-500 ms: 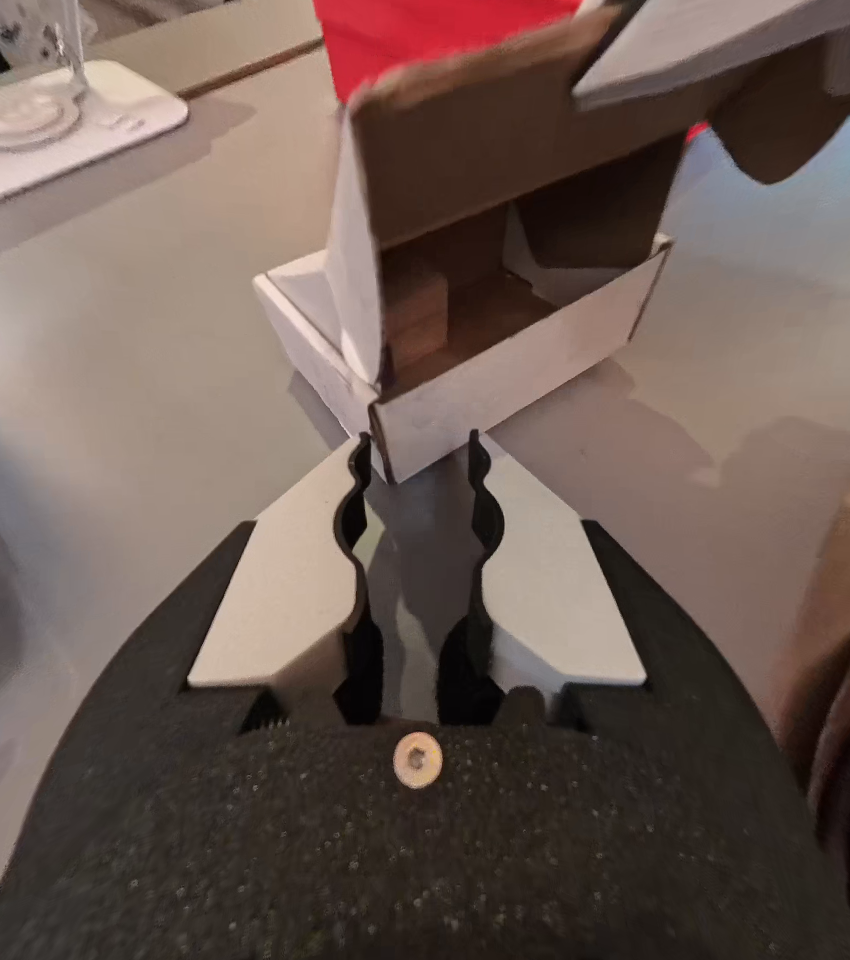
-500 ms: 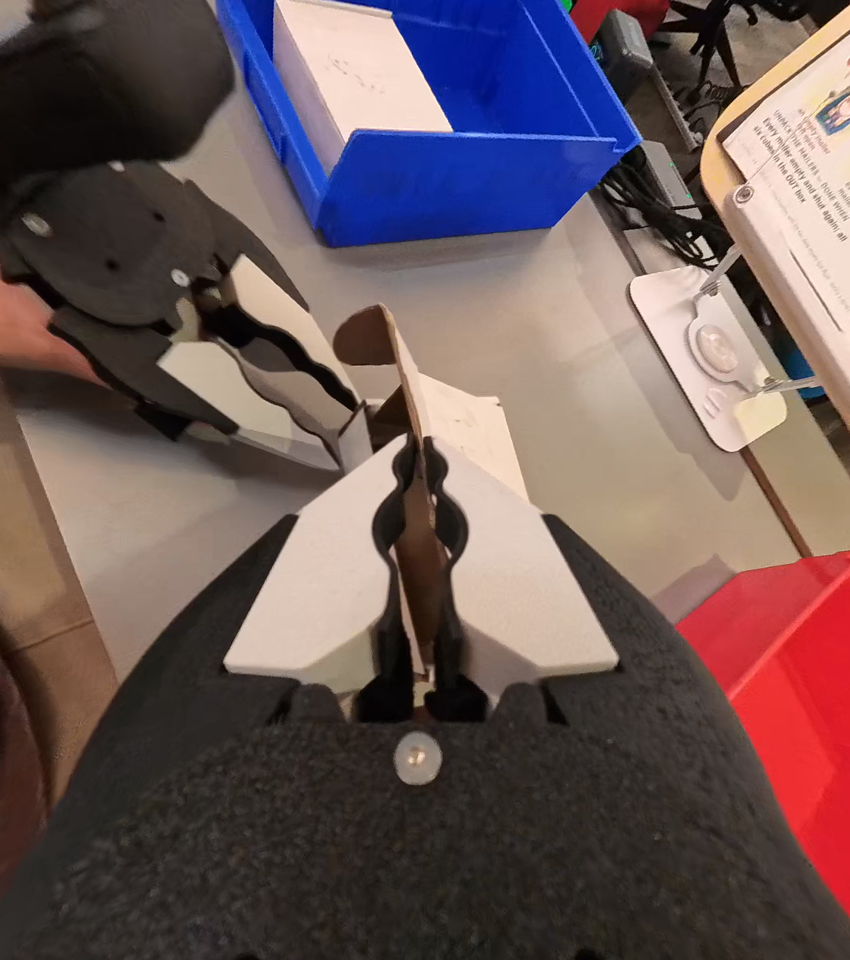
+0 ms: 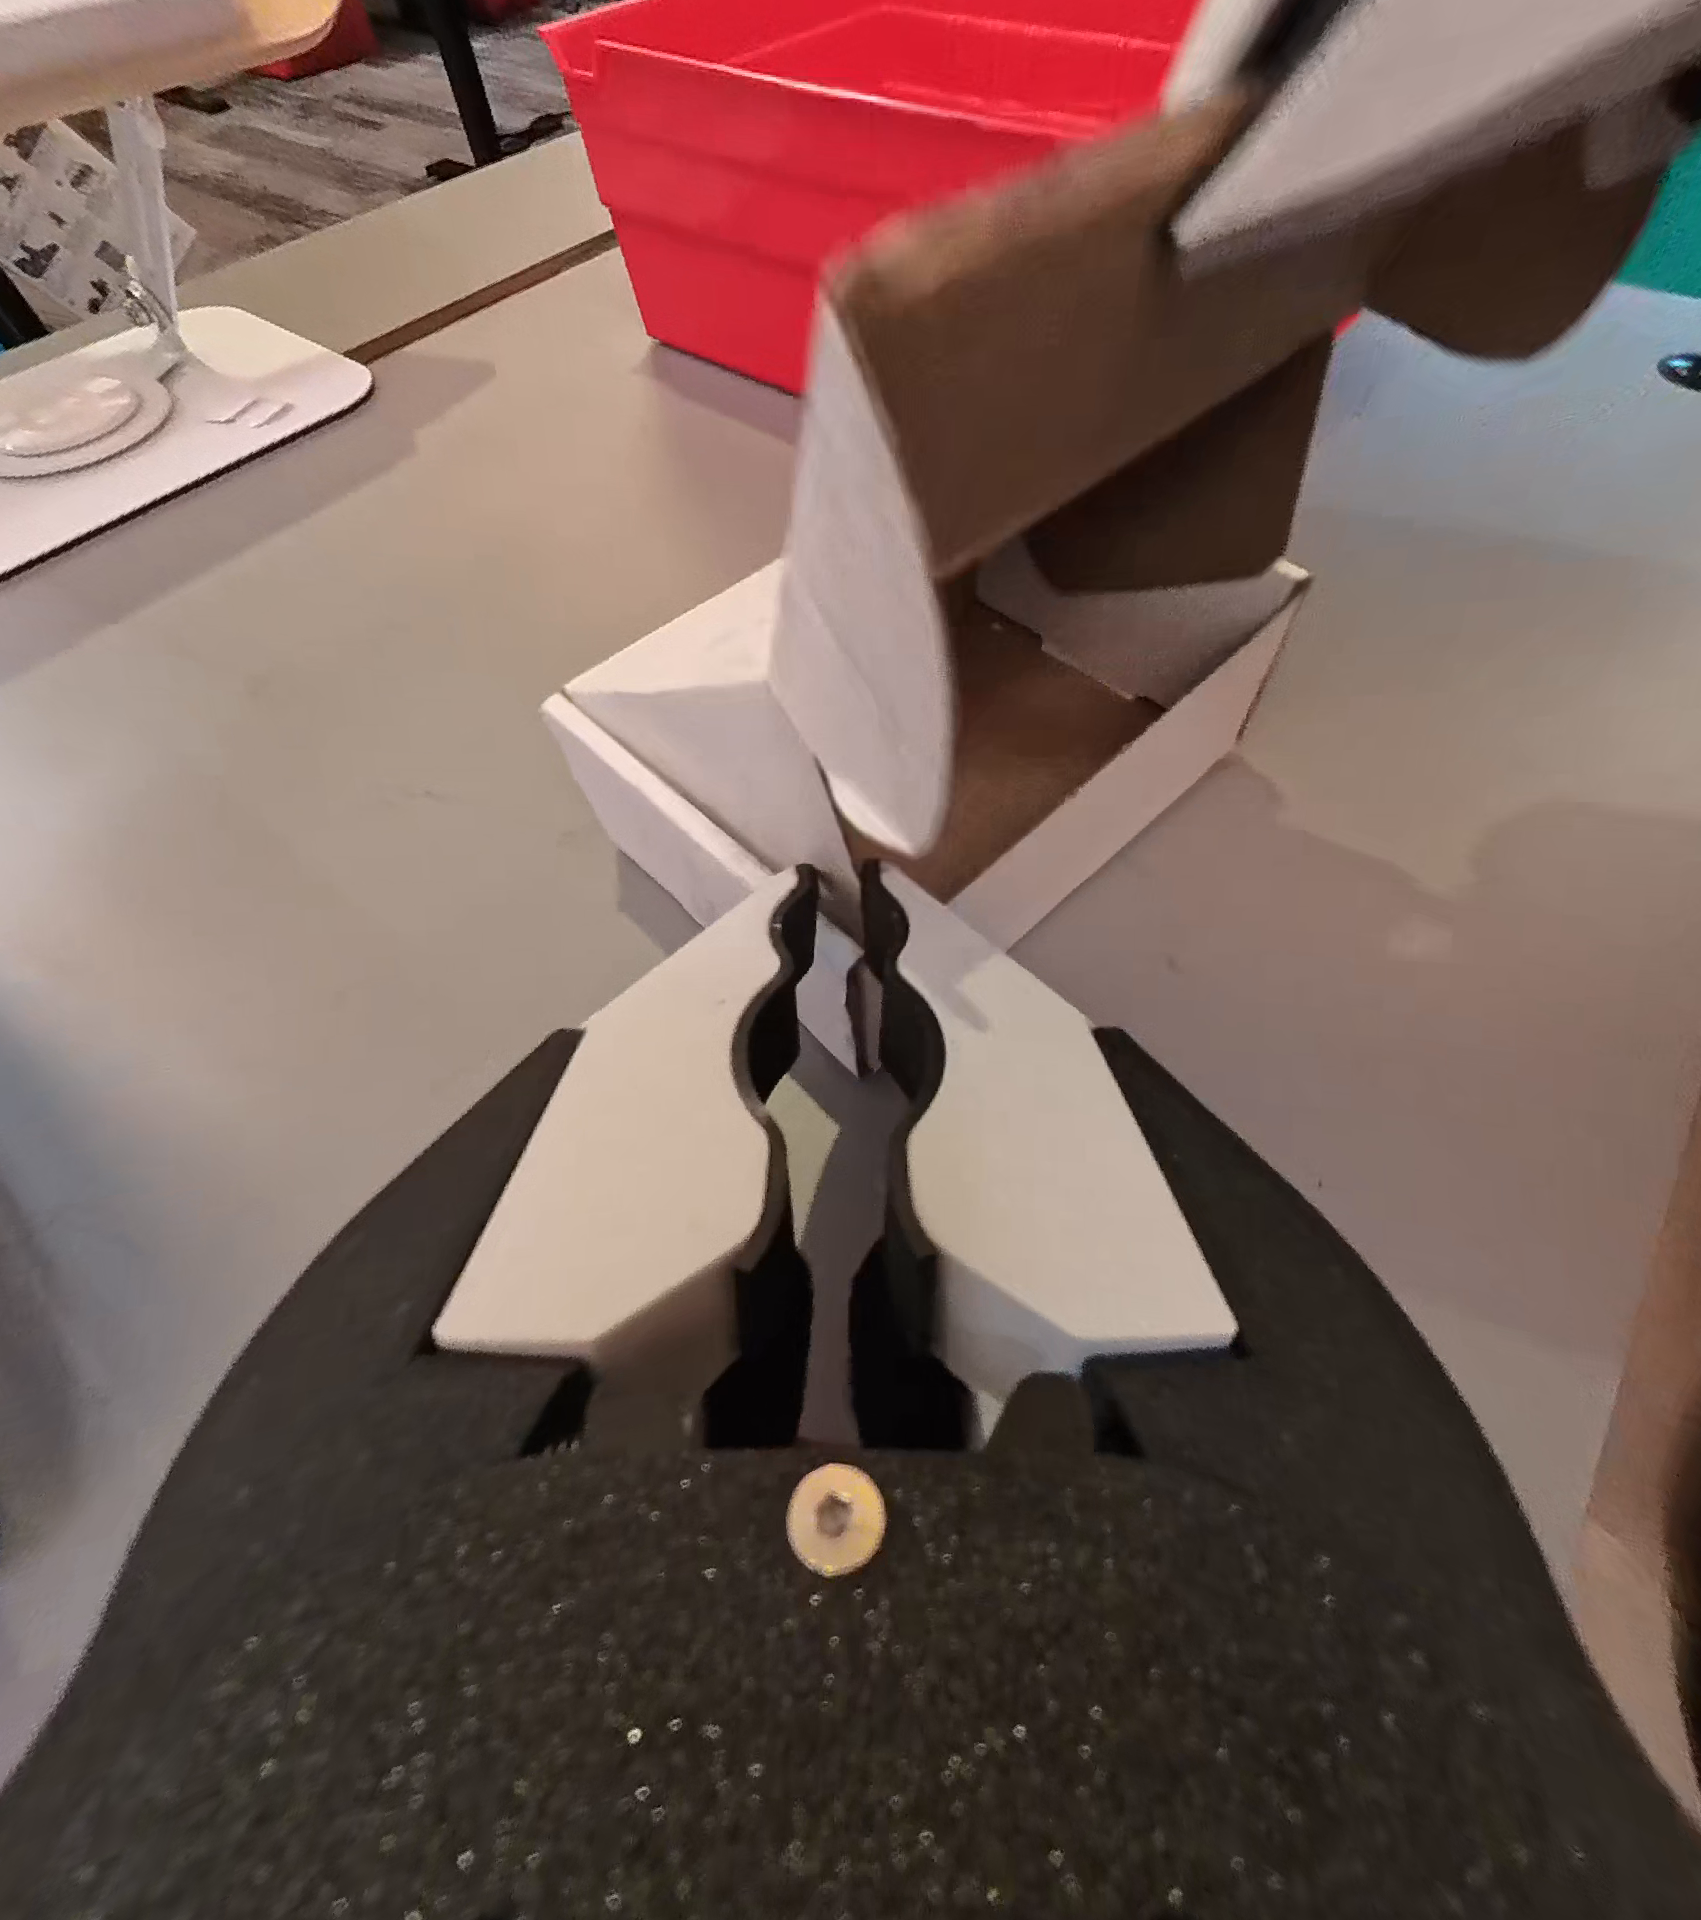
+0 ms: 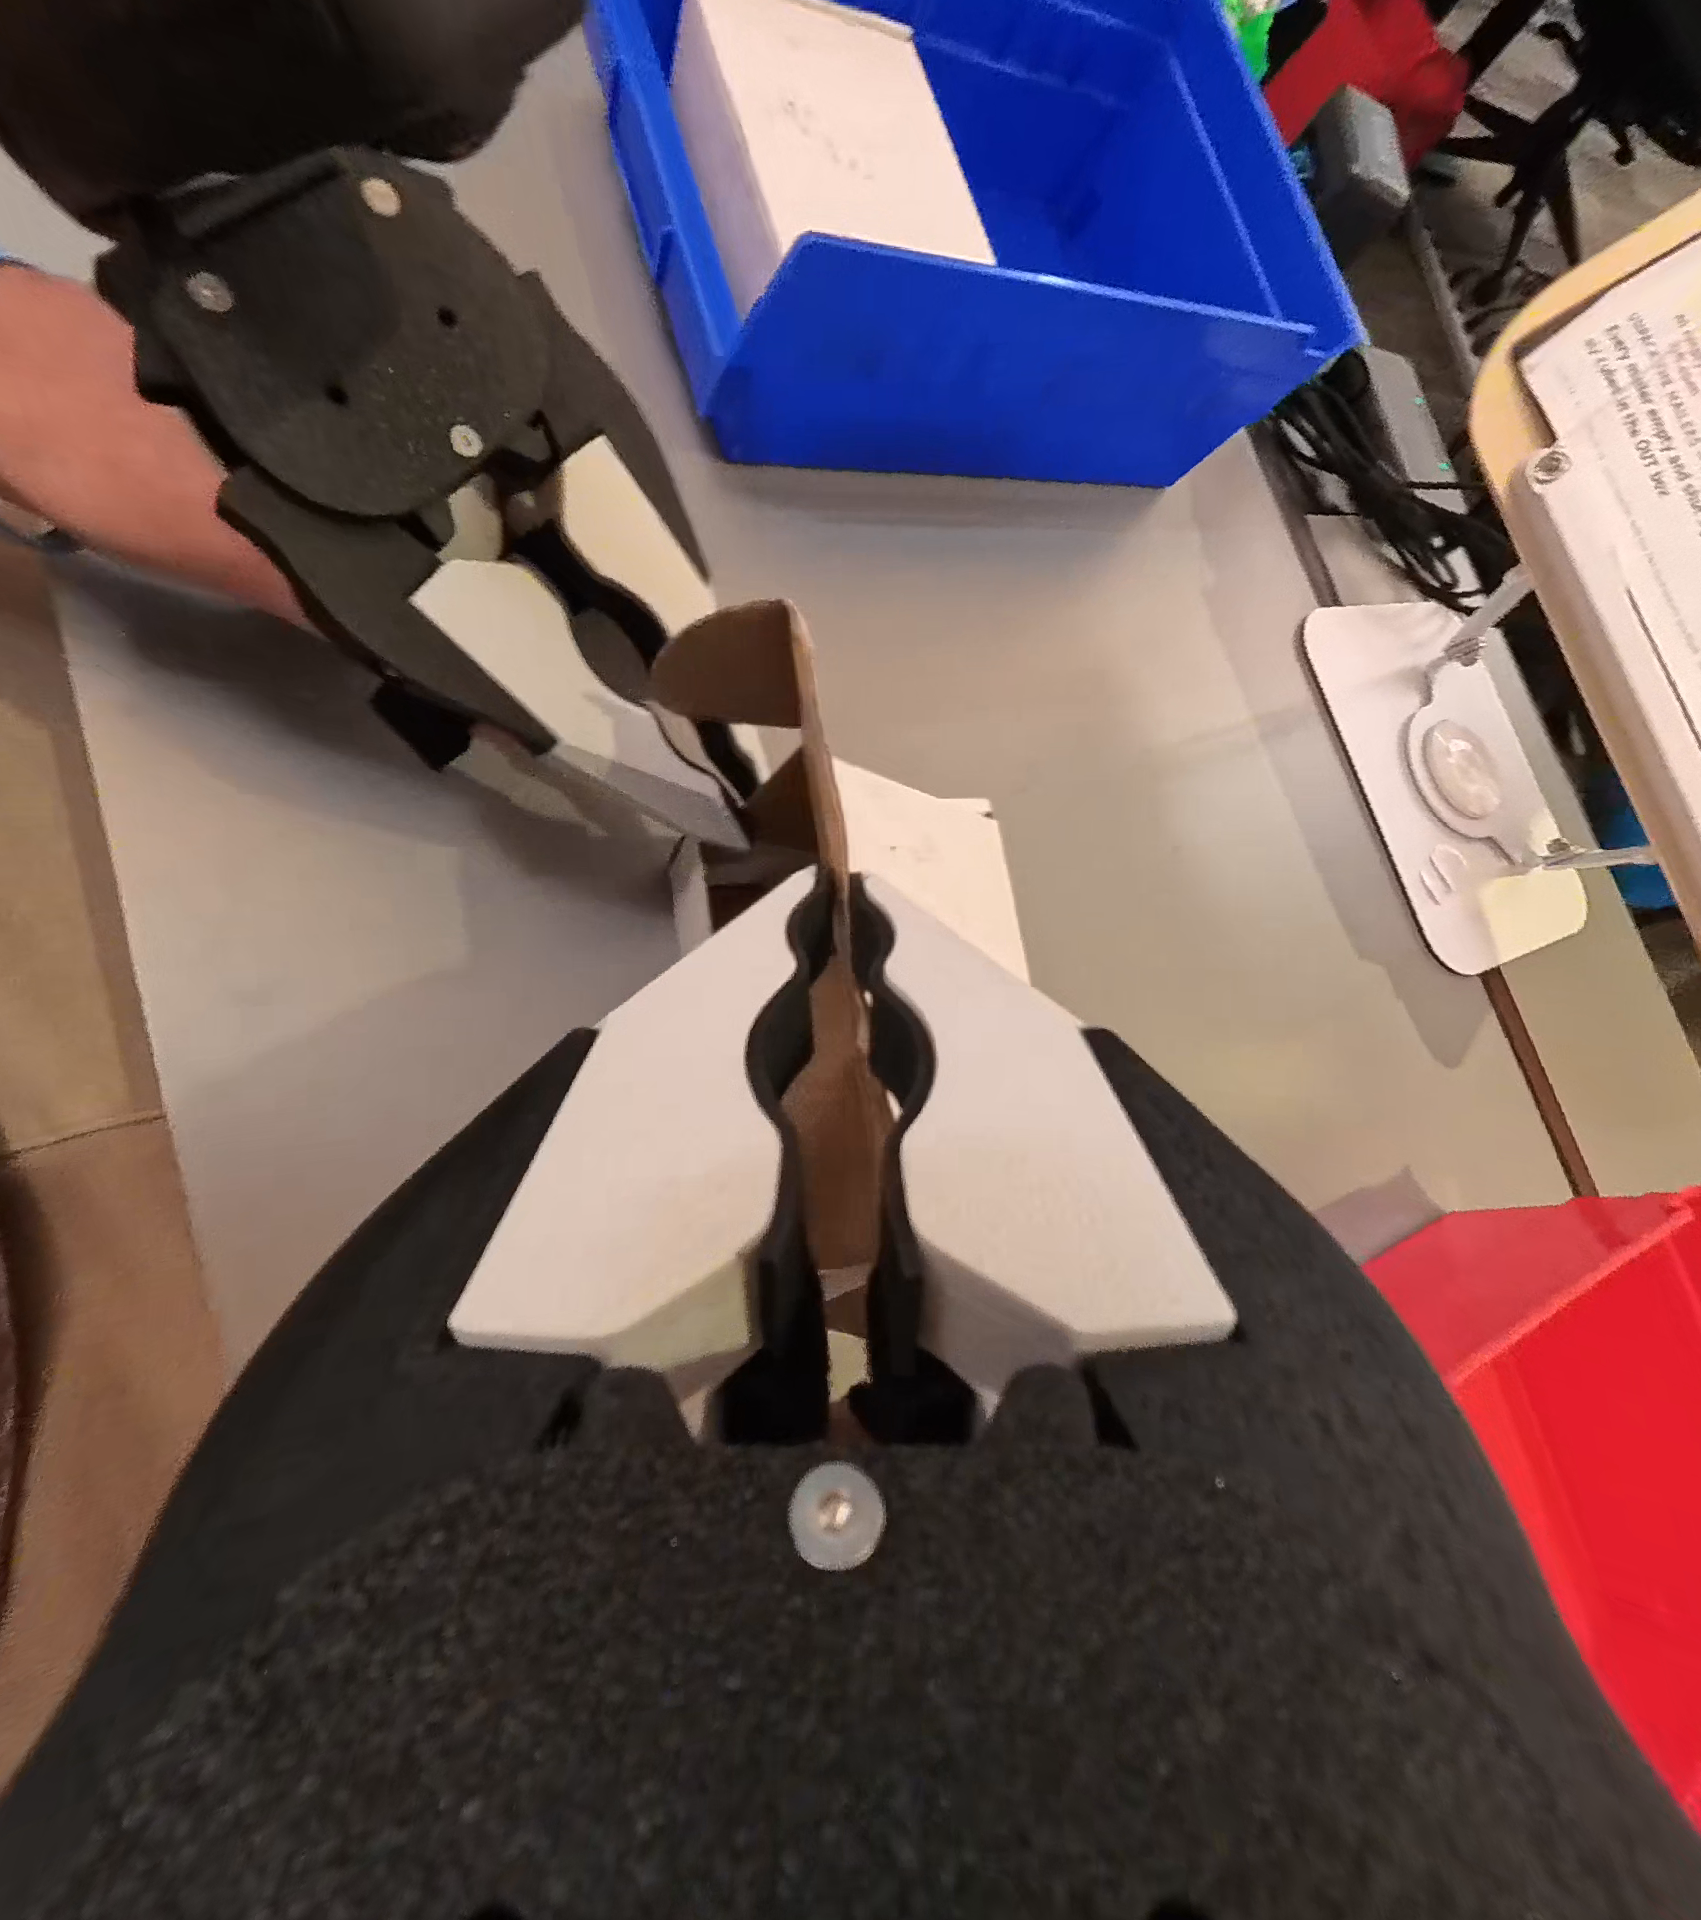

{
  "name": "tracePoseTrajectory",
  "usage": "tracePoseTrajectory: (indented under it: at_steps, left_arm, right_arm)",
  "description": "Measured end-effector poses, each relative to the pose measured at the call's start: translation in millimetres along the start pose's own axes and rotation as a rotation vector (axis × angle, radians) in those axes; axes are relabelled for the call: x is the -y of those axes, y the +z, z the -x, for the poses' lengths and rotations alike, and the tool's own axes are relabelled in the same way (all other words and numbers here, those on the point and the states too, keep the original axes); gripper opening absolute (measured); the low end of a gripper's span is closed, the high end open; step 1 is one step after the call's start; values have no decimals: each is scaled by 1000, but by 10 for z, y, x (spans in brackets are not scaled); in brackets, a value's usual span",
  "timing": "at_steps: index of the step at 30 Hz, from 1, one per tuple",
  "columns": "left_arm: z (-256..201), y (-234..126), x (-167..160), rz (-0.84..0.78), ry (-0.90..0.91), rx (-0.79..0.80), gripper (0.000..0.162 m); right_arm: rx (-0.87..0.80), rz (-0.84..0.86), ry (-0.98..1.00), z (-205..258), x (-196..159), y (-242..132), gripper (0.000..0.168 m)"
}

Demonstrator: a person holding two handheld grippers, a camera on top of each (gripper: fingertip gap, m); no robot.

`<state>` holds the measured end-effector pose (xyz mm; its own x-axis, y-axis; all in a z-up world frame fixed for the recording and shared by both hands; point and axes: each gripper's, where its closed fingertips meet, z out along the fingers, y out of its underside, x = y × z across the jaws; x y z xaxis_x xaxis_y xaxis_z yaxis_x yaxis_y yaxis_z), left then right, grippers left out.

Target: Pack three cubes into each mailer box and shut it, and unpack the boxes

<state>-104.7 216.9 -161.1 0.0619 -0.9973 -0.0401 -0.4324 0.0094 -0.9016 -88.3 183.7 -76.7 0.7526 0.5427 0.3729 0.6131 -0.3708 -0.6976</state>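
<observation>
Over box, right hand-held gripper clamps lid.

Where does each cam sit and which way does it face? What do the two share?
Left wrist view: on the left gripper, facing the mailer box corner and red bin; own jaws only.
Right wrist view: on the right gripper, jaws clamping the box lid, facing the blue bin; a forearm shows.
Shared: box, lid, both bins, table.

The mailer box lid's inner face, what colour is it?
Plain brown cardboard, while the mailer box is white outside; the lid shows best in the left wrist view.
</observation>
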Motion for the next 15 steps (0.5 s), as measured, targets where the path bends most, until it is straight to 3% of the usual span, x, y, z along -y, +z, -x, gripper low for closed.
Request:
tracePoseTrajectory:
  at_steps: [1,6,10,15]
  left_arm:
    - [-8,3,-3,2,9,5,3]
    - [-95,38,-41,13,29,-5,0]
    - [-86,53,-36,25,38,3,0]
    - [-81,52,-39,30,22,6,0]
  right_arm:
    - [-14,-15,9,-64,11,-12,2]
    - [-160,-79,-17,-643,191,-133,2]
    - [-233,84,-121,-1098,54,49,2]
    - [-187,283,-172,-1430,-231,528,2]
